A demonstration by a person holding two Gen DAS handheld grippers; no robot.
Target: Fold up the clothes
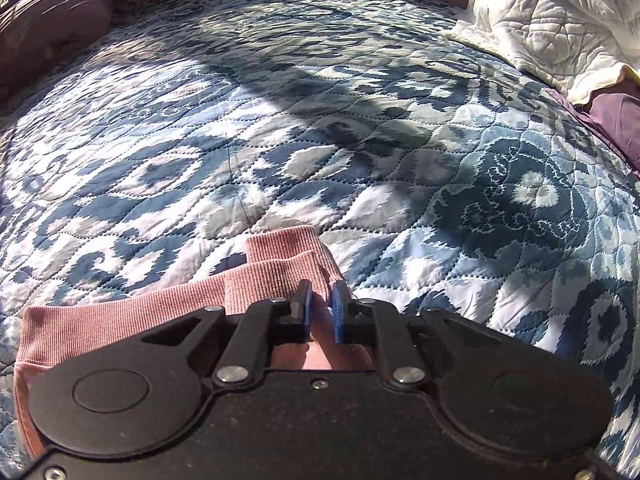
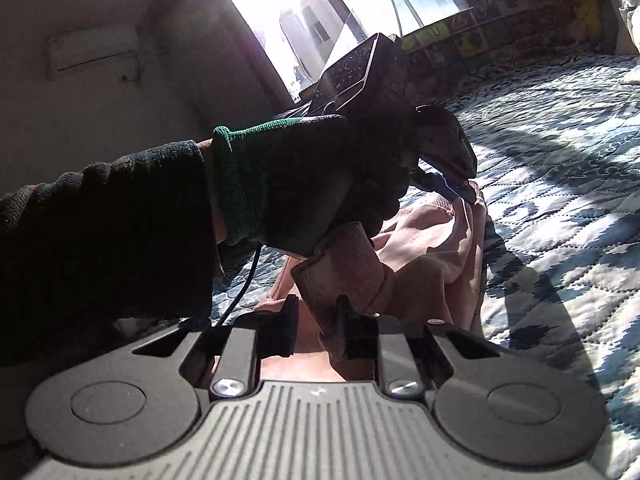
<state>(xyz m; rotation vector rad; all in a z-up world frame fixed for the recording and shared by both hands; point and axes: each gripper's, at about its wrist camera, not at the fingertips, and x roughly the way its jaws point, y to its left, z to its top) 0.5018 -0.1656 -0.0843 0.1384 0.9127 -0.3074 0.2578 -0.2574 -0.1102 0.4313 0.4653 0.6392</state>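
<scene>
Right now your left gripper (image 1: 322, 300) has its blue pads (image 1: 307, 304) drawn close together on the ribbed hem of the pink garment (image 1: 132, 316), with only a thin fold of cloth between them. That hem runs off to the left from the jaws across the blue and white patterned quilt (image 1: 360, 140), and a short ribbed flap folds over just ahead of the fingertips. Far right on the bed lies a white quilted blanket (image 1: 552, 20), and a purple pillow (image 1: 48, 20) sits at the far left.

From your right wrist view, your right gripper (image 2: 316, 316) is clamped on a ribbed cuff of the same garment, which stands up between the dark fingers (image 2: 290, 320). The rest of the pink cloth is bunched on the quilt beyond it. Your gloved left hand (image 2: 320, 168) reaches across above, holding the other tool, whose tip pinches the cloth's far edge. A bright window (image 2: 320, 8) glares behind
</scene>
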